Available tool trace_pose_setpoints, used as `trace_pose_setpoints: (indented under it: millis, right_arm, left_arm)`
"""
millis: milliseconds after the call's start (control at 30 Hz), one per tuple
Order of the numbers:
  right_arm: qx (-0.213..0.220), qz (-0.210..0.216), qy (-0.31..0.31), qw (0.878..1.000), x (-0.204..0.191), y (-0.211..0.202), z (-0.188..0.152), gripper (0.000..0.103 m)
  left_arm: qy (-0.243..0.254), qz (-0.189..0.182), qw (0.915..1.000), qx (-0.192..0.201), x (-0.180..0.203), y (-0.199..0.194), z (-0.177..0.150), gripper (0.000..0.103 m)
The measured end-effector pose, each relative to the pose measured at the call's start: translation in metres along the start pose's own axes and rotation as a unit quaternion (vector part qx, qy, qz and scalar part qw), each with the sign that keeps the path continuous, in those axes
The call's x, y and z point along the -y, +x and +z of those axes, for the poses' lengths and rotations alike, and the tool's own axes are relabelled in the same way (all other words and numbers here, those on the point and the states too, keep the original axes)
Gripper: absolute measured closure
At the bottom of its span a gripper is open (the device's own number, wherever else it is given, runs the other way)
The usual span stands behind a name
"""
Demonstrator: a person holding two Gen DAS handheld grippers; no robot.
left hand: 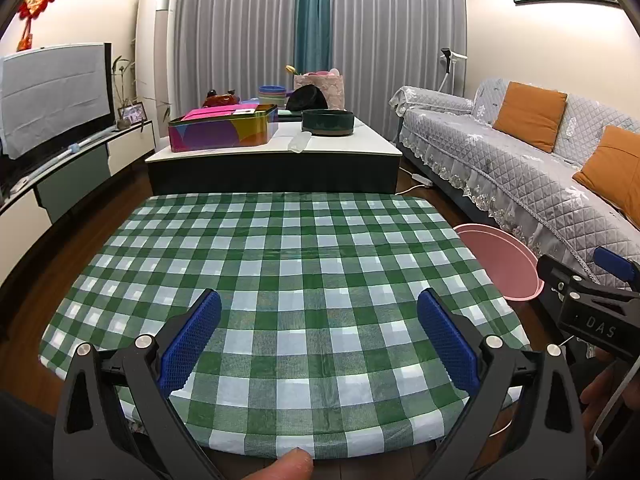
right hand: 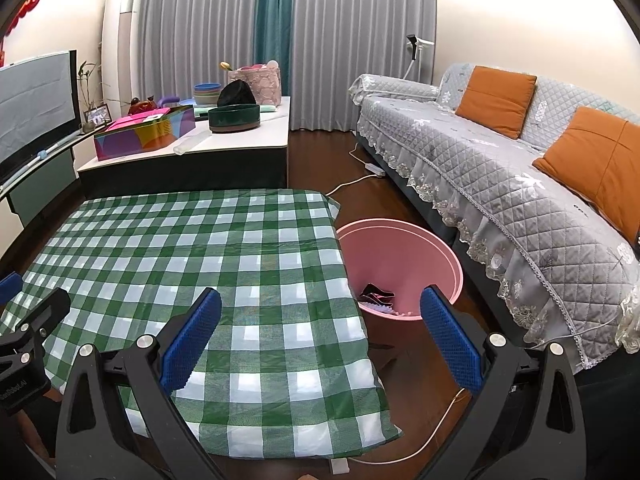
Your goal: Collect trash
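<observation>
Hovering over the near edge of the table (left hand: 304, 248), the left gripper (left hand: 319, 334) has its blue-padded jaws spread wide apart with nothing between them, only green-and-white checked cloth underneath. A fingertip (left hand: 292, 465) pokes in at the bottom of the left wrist view, just below the table's near edge. Over at the right edge of that view, the right gripper (left hand: 592, 300) hangs beyond the table's right side, above the floor.

From the right wrist view, the right gripper (right hand: 320, 336) is also gaping open and empty, straddling the table's right edge: one finger over the cloth, the other over the floor. The pink bin (right hand: 404, 248) sits on the floor just beside the table's right edge, between table and sofa (right hand: 520, 200), and the trash (right hand: 378, 294) lies at its bottom: a dark crumpled wrapper plus some pale bits, too small to make out. A white cable (right hand: 432, 432) trails across the floor near the table's near right corner. The left gripper (right hand: 24, 332) peeks in at the left, over the table's near left part.
</observation>
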State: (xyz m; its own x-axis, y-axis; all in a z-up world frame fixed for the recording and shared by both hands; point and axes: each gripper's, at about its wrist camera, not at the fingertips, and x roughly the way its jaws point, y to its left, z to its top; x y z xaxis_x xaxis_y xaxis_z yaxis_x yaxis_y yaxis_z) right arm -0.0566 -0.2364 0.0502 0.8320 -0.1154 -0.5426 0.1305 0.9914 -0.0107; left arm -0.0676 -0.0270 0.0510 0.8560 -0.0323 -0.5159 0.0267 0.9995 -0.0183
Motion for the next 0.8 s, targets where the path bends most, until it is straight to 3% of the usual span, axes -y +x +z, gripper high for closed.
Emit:
trace_pose_setpoints:
  millis: [800]
  right_arm:
    - [0.001,0.000,0.005,1.000,-0.0027,-0.0014,0.0001,0.005]
  left_arm:
    - [-0.003,-0.003,0.9999,-0.015,0.0030,0.0070,-0.0044,0.008]
